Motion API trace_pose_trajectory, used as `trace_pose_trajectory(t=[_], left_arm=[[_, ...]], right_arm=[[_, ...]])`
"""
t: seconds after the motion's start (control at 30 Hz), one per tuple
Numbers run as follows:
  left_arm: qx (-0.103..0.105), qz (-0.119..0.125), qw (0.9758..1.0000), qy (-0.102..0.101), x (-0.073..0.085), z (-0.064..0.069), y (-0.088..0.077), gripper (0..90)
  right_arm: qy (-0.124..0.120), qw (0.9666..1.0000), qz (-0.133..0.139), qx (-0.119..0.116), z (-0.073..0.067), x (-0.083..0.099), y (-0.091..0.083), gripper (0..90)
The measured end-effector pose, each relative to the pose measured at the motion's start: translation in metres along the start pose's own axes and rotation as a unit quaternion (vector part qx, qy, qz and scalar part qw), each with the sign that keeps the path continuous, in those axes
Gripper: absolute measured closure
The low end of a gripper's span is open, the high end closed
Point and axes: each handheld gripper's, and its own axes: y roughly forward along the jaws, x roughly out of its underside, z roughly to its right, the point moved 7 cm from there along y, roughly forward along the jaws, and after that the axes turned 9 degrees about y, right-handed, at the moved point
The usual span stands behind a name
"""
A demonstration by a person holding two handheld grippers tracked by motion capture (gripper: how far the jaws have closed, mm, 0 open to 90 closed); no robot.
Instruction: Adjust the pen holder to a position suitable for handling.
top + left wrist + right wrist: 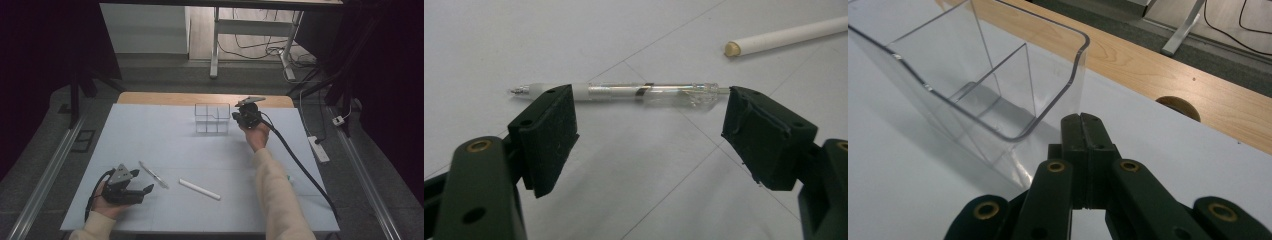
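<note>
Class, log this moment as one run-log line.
left gripper: open, pen beyond jaws | right gripper: shut, empty, beside clear organizer

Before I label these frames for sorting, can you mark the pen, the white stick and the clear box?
pen (624,91), left gripper view, on its clear barrel.
white stick (789,35), left gripper view, on its middle.
clear box (1058,80), right gripper view, on its near wall.

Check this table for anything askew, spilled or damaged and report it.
Nothing stands out. The clear pen and the white stick lie flat and whole on the table, and the clear divided box stands upright and looks empty. The left gripper is open before the pen; the right gripper is shut beside the box.
</note>
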Motion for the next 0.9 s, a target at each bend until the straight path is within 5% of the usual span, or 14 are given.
trace_pose_trajectory(t=[0.6,0.9], left_arm=[[-0.007,0.003,1.0,-0.004,0.002,-0.002,-0.003,22.5],[-0.007,0.003,1.0,-0.003,0.001,-0.001,-0.003,22.4]], right_arm=[[-0.011,0.9996,0.021,-0.016,-0.017,0.029,-0.074,88.0],[-0.012,0.9993,0.024,-0.027,-0.022,0.058,-0.11,65.2]])
